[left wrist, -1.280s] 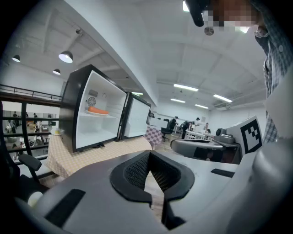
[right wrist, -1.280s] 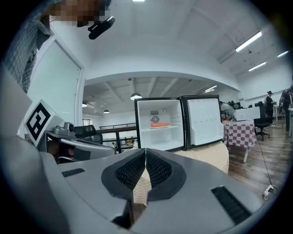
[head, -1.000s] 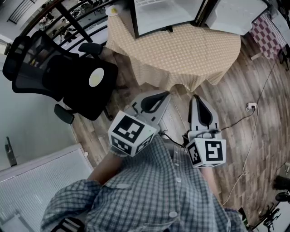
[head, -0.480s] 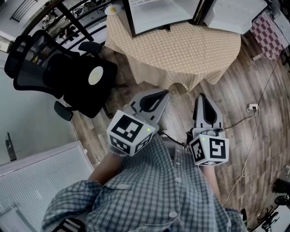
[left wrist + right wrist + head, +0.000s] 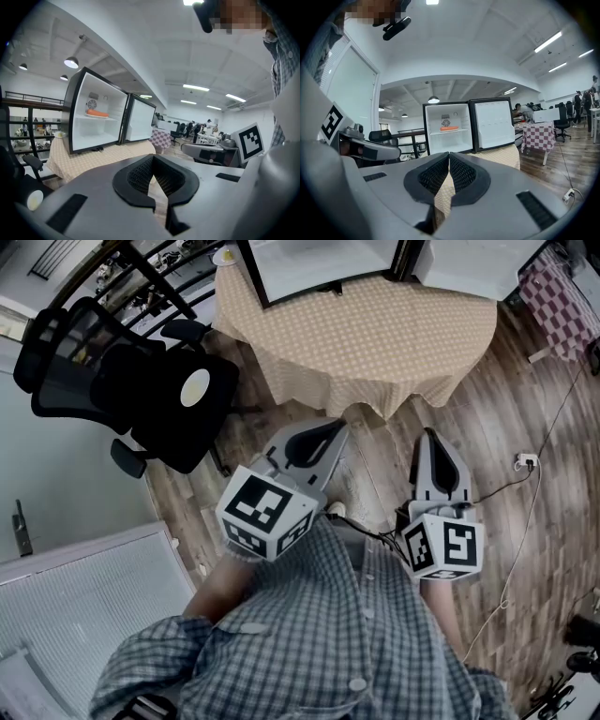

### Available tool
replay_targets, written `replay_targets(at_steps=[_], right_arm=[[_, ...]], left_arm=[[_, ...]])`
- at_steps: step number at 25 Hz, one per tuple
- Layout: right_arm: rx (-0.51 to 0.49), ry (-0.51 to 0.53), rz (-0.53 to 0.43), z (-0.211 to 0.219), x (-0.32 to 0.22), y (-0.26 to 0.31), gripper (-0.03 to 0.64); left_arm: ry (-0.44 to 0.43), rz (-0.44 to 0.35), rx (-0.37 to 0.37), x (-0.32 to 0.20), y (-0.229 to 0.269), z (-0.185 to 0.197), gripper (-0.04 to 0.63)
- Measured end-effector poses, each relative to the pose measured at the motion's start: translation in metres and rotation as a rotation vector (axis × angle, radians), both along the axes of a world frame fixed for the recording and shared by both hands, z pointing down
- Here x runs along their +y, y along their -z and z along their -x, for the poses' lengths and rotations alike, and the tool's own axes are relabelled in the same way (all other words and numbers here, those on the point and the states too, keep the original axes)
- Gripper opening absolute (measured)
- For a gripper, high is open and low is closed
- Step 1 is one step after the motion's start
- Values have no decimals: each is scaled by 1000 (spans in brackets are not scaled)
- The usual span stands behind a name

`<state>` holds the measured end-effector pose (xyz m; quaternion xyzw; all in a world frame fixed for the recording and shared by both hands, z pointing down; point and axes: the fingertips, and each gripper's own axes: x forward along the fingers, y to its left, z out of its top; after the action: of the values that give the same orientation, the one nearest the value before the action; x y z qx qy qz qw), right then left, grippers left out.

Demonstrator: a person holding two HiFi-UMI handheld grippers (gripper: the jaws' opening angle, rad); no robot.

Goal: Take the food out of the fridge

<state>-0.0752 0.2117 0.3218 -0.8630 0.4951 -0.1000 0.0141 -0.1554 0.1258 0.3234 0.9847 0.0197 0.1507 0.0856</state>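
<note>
A small black fridge (image 5: 447, 129) stands on the round table (image 5: 375, 343) with its door (image 5: 491, 123) swung open to the right. On its upper shelf lies an orange piece of food (image 5: 449, 128), which the left gripper view shows as well (image 5: 97, 113). Both grippers are held out over the floor, short of the table and pointing at it. My left gripper (image 5: 342, 425) is shut with nothing in it, its tips meeting in its own view (image 5: 152, 157). My right gripper (image 5: 431, 432) is shut and empty too (image 5: 449, 153).
A black office chair (image 5: 141, 399) with a pale round thing (image 5: 194, 387) on its seat stands left of the table. A cable and socket (image 5: 523, 461) lie on the wood floor at the right. A white panel (image 5: 84, 615) is at the lower left. A checked table (image 5: 539, 131) stands beyond.
The fridge and table have slid toward the top edge of the head view. My right gripper has drifted to the right, and the left one only slightly. Both stay shut.
</note>
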Motion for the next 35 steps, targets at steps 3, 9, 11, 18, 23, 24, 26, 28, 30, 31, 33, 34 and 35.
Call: replay_targets(at_steps=[3,9,11,18,23,24,26,28,30,31,33,34,35], right_arm=[[0,-6,0,-6,12,-3,12],[1,-39,2,-15,24,-7,12],[-1,-45,2,-21,25,-8,12],[50,-47,34,-51,13,-9,12],[36,-72,52,-84,7,-13,12],[34,-75,54,-91,5,-12,12],[28,-79,57,-102,1,-12,12],[25,-81,60,-112,-4,-12,12],[28,-82,61,-121,-10,-10,12],[30,-82,60,-126,-14,-9,12],[33,-78,54,-137,-20,-5,12],[33,-78,48,-143,-21,-3,12],[32,-79,43,-150,-22,0,12]], left_arm=[[10,-7,3,7,-1,-4,5],[12,22,8,8,-8,-12,5],[9,33,12,6,-8,-20,5],[-10,47,6,-7,-17,-57,5],[-12,67,1,-21,-21,-91,4],[-13,66,0,-24,-21,-98,5],[-13,68,-3,-29,-21,-110,3],[-16,72,-2,-34,-20,-120,5],[-20,68,1,-39,-19,-131,5],[-22,65,3,-42,-18,-137,3],[-24,62,7,-47,-16,-150,5],[-25,64,10,-49,-14,-157,5],[-27,67,14,-50,-12,-165,5]])
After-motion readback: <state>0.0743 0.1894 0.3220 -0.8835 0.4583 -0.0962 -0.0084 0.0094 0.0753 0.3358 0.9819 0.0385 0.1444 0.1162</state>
